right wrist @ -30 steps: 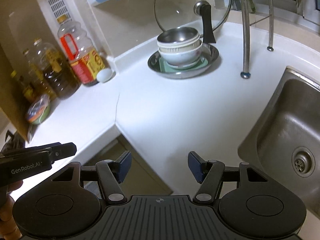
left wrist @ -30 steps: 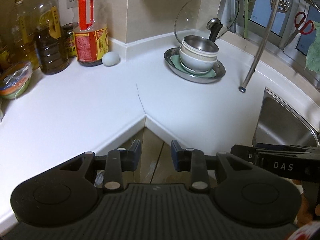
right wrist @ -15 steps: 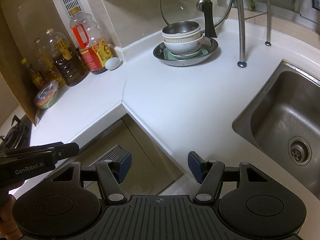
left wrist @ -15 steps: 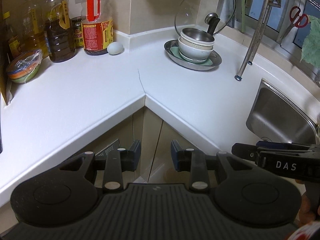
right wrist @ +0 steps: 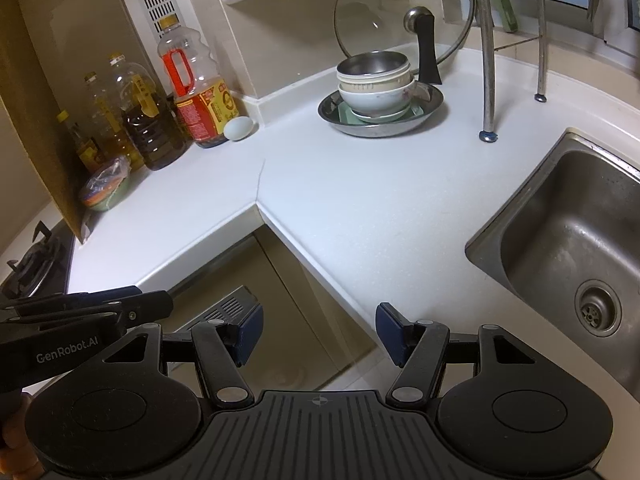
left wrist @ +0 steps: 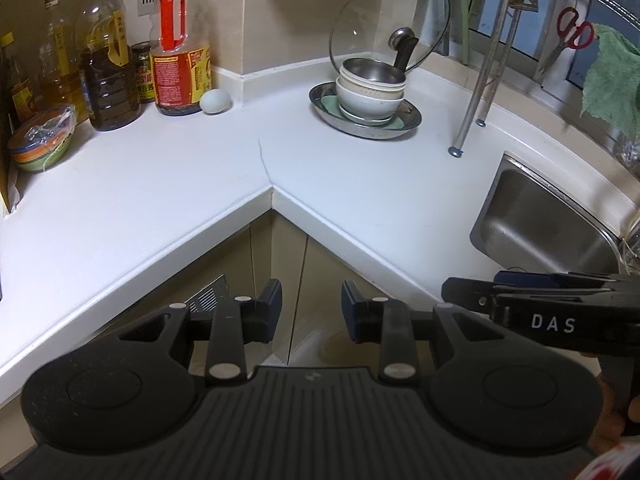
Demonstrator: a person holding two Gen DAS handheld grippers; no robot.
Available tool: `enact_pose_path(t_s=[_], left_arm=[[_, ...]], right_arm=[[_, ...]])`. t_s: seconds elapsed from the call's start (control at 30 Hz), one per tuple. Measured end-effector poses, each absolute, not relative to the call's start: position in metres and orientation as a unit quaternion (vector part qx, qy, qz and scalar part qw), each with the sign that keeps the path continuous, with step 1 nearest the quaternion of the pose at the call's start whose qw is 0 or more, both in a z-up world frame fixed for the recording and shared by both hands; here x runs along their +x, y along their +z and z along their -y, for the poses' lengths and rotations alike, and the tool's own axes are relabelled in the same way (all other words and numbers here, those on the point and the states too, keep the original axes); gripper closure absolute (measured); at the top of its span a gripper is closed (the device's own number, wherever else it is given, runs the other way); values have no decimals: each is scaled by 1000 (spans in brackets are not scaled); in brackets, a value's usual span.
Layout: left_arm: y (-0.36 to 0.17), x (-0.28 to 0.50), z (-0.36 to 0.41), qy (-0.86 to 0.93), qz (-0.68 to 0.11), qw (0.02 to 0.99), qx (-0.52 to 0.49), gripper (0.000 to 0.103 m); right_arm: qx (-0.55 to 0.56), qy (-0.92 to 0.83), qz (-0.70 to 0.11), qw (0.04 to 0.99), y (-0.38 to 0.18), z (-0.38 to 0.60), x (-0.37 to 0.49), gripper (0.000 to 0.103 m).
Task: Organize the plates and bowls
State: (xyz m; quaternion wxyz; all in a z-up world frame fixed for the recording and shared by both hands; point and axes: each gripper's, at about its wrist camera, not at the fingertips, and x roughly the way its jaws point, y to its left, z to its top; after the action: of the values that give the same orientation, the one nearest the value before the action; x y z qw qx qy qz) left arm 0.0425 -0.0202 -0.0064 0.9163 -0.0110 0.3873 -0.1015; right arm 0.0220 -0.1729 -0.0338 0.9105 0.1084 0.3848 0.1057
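At the back of the white counter [left wrist: 360, 184] a steel plate [left wrist: 412, 120] holds a green plate [left wrist: 328, 106], two stacked white bowls [left wrist: 368, 104] and a steel bowl [left wrist: 372, 72] on top. In the right wrist view the same steel plate [right wrist: 434, 100] carries the white bowls [right wrist: 374, 98] and the steel bowl [right wrist: 372, 62]. My left gripper [left wrist: 311, 312] hangs off the counter's inner corner, jaws a little apart with nothing between them. My right gripper [right wrist: 320, 330] stands wide open and empty, also well short of the stack.
A glass lid [left wrist: 360, 28] leans on the wall behind the stack. Oil bottles [left wrist: 108, 92], an egg [left wrist: 215, 101] and a wrapped colourful bowl [left wrist: 40, 148] stand at the left. The sink [right wrist: 568, 248] and rack legs [right wrist: 488, 80] are to the right, a stove [right wrist: 36, 264] at far left.
Both grippers have drawn back from the counter, so the stack looks farther off and the cabinet front below the corner shows. Neither jaw gap has changed.
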Motion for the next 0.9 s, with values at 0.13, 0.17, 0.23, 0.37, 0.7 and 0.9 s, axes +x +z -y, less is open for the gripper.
enact_pose_path(t_s=[0.13,0.17,0.23,0.37,0.7,0.9], left_arm=[[-6,42,23,-110,-386,916,-10,74],[-6,42,24,-112,-386,916,-9,74],[-6,42,26,-115,-385,916,-8,74],[-6,43,27,-117,-385,915,-8,74],[-6,44,28,-118,-387,914,-9,74],[-7,45,27,-119,-388,914,-10,74]], right_arm=[[108,108,-383,911,-34,173,21,40],[107,108,-383,911,-34,173,21,40],[107,108,-383,911,-34,172,21,41],[108,107,-384,911,-34,172,21,40],[107,107,-383,911,-34,172,21,40],[107,107,-384,911,-34,172,21,41]])
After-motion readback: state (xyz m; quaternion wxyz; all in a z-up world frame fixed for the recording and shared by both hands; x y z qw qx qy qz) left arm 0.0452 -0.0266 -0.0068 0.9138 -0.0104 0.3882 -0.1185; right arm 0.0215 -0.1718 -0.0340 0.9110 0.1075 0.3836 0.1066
